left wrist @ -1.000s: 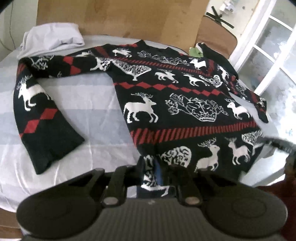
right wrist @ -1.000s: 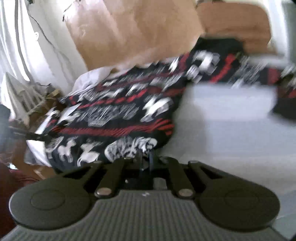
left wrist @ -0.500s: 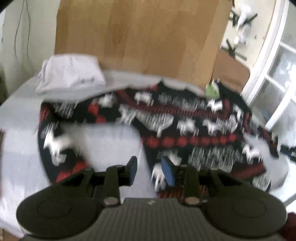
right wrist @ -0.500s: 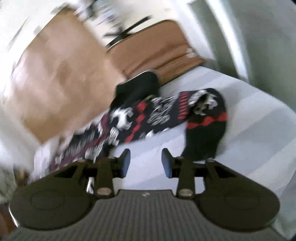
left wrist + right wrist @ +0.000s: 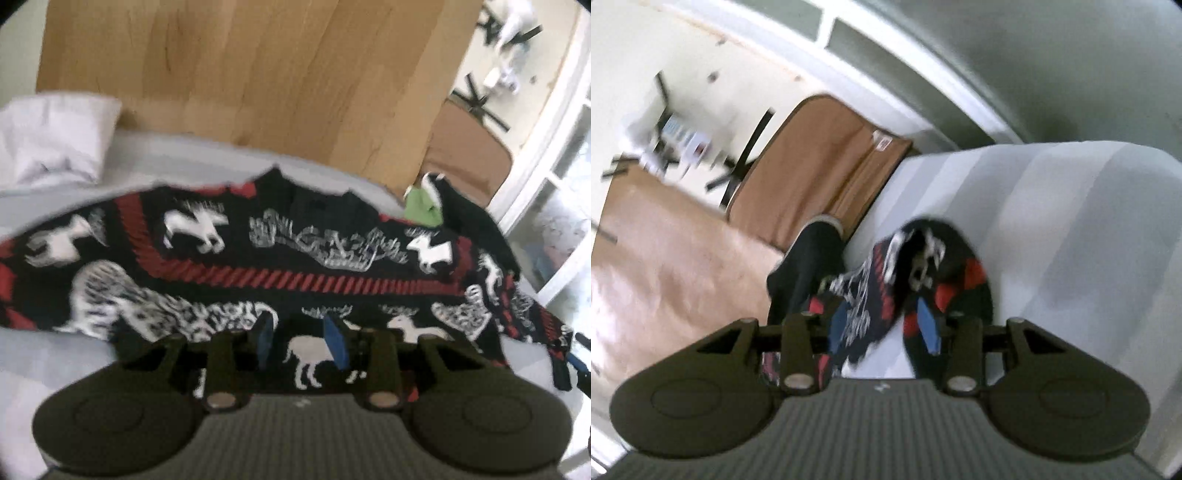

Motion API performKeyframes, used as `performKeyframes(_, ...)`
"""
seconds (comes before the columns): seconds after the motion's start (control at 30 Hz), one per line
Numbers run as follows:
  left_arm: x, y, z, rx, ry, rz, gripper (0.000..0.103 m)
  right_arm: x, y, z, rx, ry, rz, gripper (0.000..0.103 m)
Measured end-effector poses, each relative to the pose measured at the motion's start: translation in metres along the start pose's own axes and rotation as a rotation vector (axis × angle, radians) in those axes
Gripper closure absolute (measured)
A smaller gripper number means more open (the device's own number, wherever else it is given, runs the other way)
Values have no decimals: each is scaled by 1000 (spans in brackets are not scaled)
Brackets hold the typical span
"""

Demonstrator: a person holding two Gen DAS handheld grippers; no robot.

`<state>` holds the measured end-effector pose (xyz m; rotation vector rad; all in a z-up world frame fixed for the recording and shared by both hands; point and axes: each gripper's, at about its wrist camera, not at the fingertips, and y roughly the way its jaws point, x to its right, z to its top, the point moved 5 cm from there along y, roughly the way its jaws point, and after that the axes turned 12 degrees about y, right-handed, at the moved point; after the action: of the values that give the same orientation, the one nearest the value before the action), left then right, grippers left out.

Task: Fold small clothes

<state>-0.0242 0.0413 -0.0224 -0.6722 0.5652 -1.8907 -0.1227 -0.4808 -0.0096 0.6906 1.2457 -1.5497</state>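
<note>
A black sweater [image 5: 295, 266] with white reindeer and red stripes lies spread flat on the grey-striped bed [image 5: 177, 162]. My left gripper [image 5: 301, 341] is open and empty, low over the sweater's chest, blue pads apart. In the right wrist view the sweater's sleeve [image 5: 934, 273] lies bunched on the bed [image 5: 1071, 229]. My right gripper [image 5: 884, 326] is open and empty just above that sleeve. The right gripper's tip also shows at the sleeve end in the left wrist view [image 5: 576, 363].
A folded white cloth [image 5: 55, 140] lies at the bed's far left. A wooden headboard [image 5: 258, 74] stands behind. A brown chair [image 5: 820, 166] stands by the bed corner, with a green item [image 5: 421, 206] and dark cloth [image 5: 809, 258] near it. A window frame [image 5: 546, 184] is at right.
Both grippers let go of the sweater's hem and opened. The left moved forward over the chest. The right swung away to the right sleeve.
</note>
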Motion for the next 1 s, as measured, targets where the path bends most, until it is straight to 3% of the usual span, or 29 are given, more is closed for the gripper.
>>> performKeyframes(0.2,6,8,-5,45,69,27,71,13,38,31,25,149,39,55)
performKeyframes(0.27,8,7,-7,58,82,28,71,13,44,34,56,148,22,68)
performKeyframes(0.3,8,7,-8,64,84,28,71,12,45,36,79,134,0,94)
performKeyframes(0.37,7,6,-9,79,80,22,71,6,37,38,128,104,3,93)
performKeyframes(0.47,4,5,-10,96,67,0,67,-32,16,30,181,-32,82,93)
performKeyframes(0.57,-2,3,-10,111,16,-52,65,-97,-1,2,195,-284,146,93)
performKeyframes(0.63,-12,-2,-10,141,-43,-91,65,-146,-6,-30,181,-466,191,93)
performKeyframes(0.73,-28,-14,-9,208,-135,-125,65,-215,-7,-105,113,-749,287,93)
performKeyframes(0.83,-42,-17,-8,232,-206,-143,66,-252,2,-186,3,-934,362,92)
performKeyframes(0.9,-48,-16,-8,230,-239,-149,67,-254,20,-245,-136,-1025,391,87)
performKeyframes(1.0,-54,-15,-8,231,-270,-155,66,-220,62,-330,-455,-1156,302,57)
